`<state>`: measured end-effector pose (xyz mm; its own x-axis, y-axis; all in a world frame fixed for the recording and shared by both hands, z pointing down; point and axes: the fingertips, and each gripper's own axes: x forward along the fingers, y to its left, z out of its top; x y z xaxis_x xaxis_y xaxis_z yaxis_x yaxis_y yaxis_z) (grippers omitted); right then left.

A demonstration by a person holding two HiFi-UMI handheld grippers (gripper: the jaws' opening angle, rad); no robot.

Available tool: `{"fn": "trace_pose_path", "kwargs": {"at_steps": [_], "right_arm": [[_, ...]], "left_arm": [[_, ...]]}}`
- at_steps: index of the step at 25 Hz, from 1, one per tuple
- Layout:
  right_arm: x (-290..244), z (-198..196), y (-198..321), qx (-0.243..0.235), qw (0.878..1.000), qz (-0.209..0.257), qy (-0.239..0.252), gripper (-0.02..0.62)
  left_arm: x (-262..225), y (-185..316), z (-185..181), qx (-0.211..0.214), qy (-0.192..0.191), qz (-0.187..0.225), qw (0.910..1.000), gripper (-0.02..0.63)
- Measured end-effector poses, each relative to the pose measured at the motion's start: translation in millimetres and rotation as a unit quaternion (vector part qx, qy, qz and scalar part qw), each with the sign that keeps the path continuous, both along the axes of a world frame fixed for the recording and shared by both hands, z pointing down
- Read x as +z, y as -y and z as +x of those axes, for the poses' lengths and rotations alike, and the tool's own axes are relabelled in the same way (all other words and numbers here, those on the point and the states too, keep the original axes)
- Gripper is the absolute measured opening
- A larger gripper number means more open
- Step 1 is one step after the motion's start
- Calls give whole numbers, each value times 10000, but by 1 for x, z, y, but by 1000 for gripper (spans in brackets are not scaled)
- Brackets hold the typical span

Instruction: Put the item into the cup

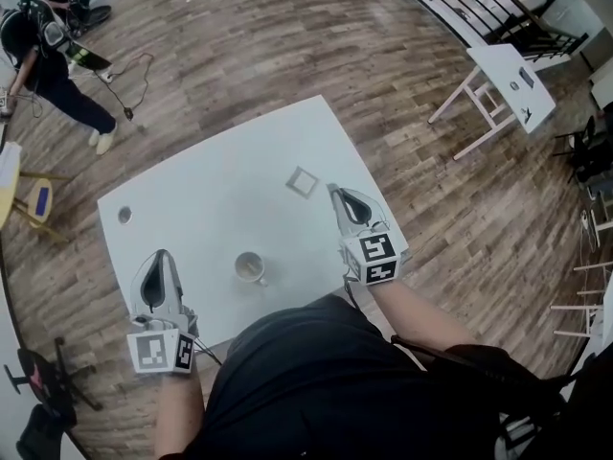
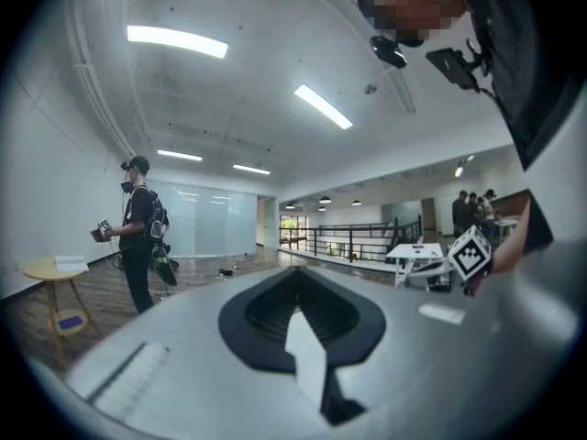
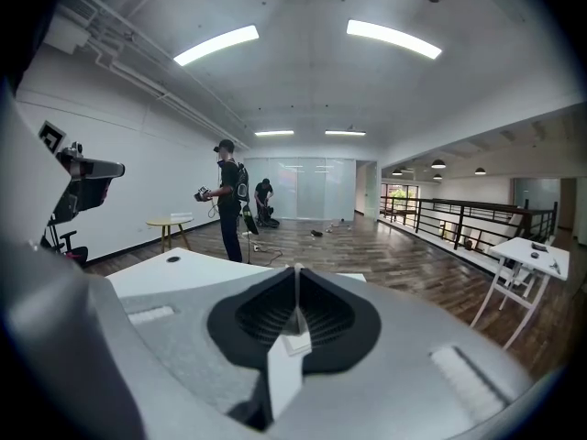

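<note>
- The cup [image 1: 250,267] stands upright on the white table [image 1: 211,190], close to the table's near edge, mouth open to the ceiling.
- It's a small, pale, round cup, cream-white outside with a tan tint inside; what may be a handle shows at its lower right, too small to be sure.
- The item [image 1: 303,181] lies flat on the same table, a little square piece, grey around the rim and lighter in the middle, turned corner-on like a diamond.
- The item sits farther out than the cup and to its right, well apart from it and not in it.
</note>
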<state>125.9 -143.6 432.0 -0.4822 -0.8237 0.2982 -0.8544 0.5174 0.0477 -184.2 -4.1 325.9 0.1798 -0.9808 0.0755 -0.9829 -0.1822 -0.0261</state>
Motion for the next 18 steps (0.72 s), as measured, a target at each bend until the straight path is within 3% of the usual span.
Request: {"fn": "trace_pose_path", "kwargs": {"at_steps": [5,18], "right_arm": [[-13,-1,-1,-4,9998,183,-9,15],[-57,-3,-11,173,9979,619,111,15]], "left_arm": [[-4,-4,-1,53,-72,101,9999,-2],[11,-3,-12,73,-59,-119,9999,-2]]}}
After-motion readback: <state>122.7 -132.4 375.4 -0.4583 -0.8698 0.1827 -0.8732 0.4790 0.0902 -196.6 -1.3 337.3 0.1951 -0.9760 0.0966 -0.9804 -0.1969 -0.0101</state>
